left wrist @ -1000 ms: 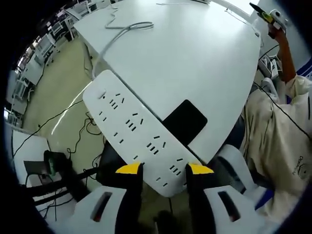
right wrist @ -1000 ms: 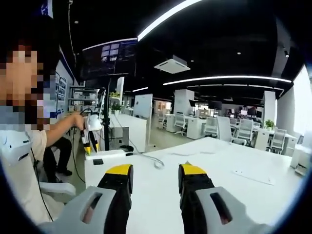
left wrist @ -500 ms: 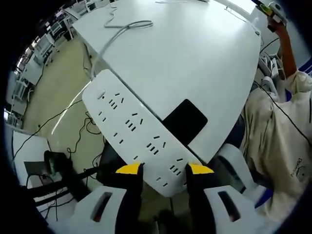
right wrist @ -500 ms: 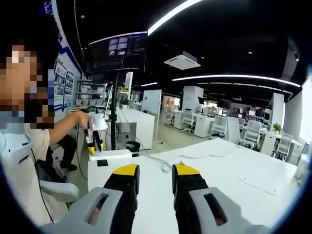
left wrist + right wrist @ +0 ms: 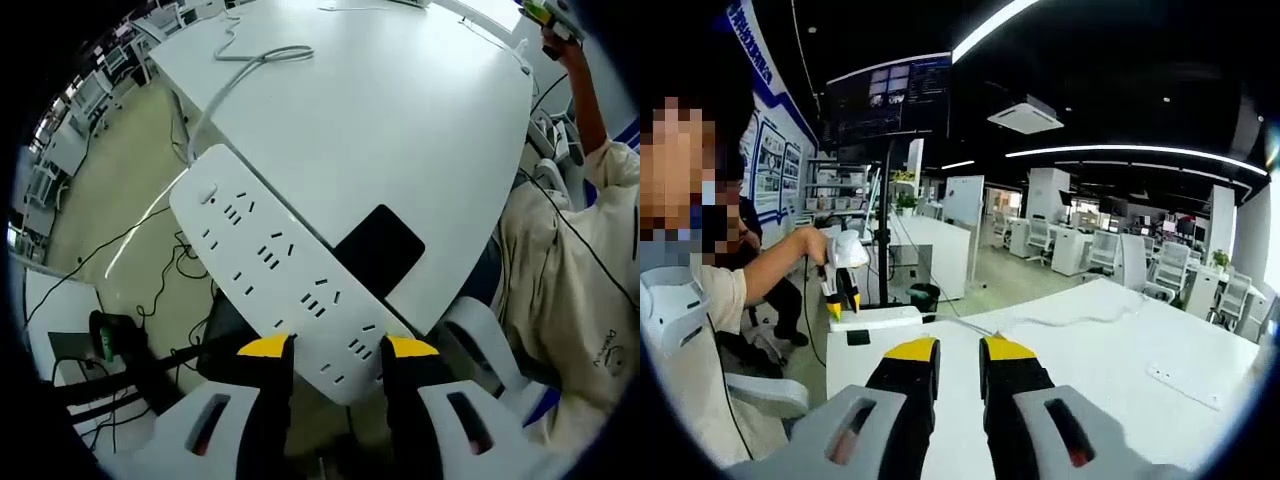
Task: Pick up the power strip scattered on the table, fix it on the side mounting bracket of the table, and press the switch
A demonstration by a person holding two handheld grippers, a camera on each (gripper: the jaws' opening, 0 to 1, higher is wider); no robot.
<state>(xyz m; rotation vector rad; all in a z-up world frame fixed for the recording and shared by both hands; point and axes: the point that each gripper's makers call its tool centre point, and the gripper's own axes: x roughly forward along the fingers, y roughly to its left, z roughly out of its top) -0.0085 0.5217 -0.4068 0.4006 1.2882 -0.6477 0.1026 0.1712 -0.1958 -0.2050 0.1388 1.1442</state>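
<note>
Left gripper fingers pinch end of long white multi-socket power strip over white worktop edge. Right gripper fingers nearly together, empty, above worktop.

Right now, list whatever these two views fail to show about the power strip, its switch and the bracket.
- Left gripper view: the near end of the power strip lies behind the left gripper fingers; contact cannot be told.
- Its switch is too small to pick out.
- The side mounting bracket cannot be identified; the table edge and strip cover that area.
- Right gripper view: the strip is small behind the right gripper.
</note>
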